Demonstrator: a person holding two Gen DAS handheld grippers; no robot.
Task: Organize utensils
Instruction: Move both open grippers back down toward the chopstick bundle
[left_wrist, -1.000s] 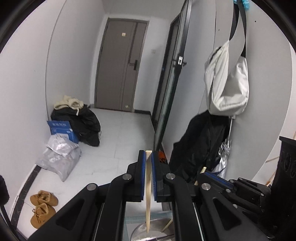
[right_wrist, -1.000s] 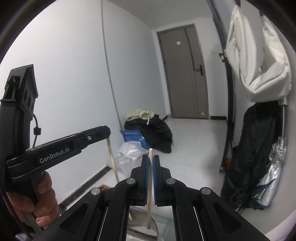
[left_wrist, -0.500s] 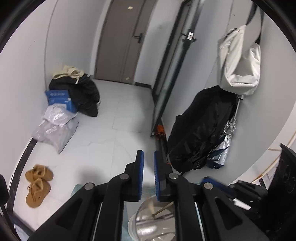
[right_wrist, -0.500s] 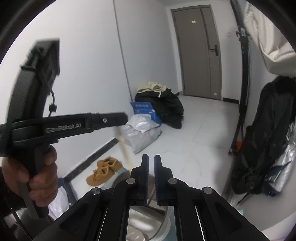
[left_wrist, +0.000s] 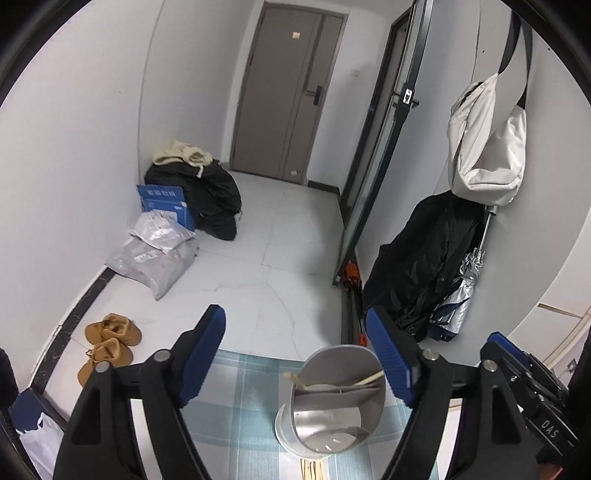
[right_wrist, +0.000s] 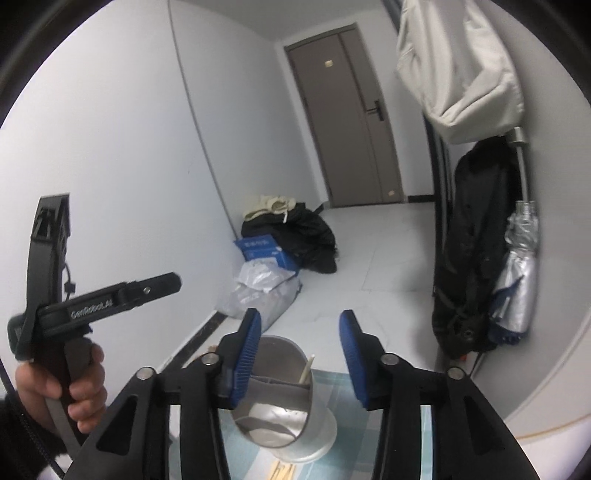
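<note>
Utensil holder (left_wrist: 334, 398): we log one round metal cup with an inner divider, tilted on a pale base, standing on the checked blue cloth (left_wrist: 240, 410) that covers the desk, near the desk's far edge. Chopsticks (left_wrist: 364, 380): we count two pale wooden sticks inside the cup, leaning against its wall; in the right wrist view one stick tip (right_wrist: 307, 367) shows above the divider. Further pale sticks (left_wrist: 312, 470) lie flat on the cloth just on the near side of the cup's base, cut off by the frame edge, so we cannot give their count. Left hand-held gripper (left_wrist: 295, 360): blue pads spread wide, jaws having just been opening, nothing between them; the cup sits below and beyond the right-hand pad. Right hand-held gripper (right_wrist: 301, 356): pads parted, less widely, jaws likewise having just been opening, nothing pinched; the cup shows through the gap, apart from both pads. In the right wrist view we also see the left tool's black body, gripped at its handle by a person's hand (right_wrist: 64, 387). Beyond the desk, on the white tiled floor (left_wrist: 280, 258): brown shoes (left_wrist: 109, 343), grey parcel bags (left_wrist: 155, 254), a blue box (left_wrist: 166, 201), dark clothing (left_wrist: 210, 199) against the wall. Hanging at right: a white bag (left_wrist: 487, 147), a black coat (left_wrist: 424, 262), a folded silver umbrella (left_wrist: 461, 295). A grey door (left_wrist: 284, 92) closes the far end.
</note>
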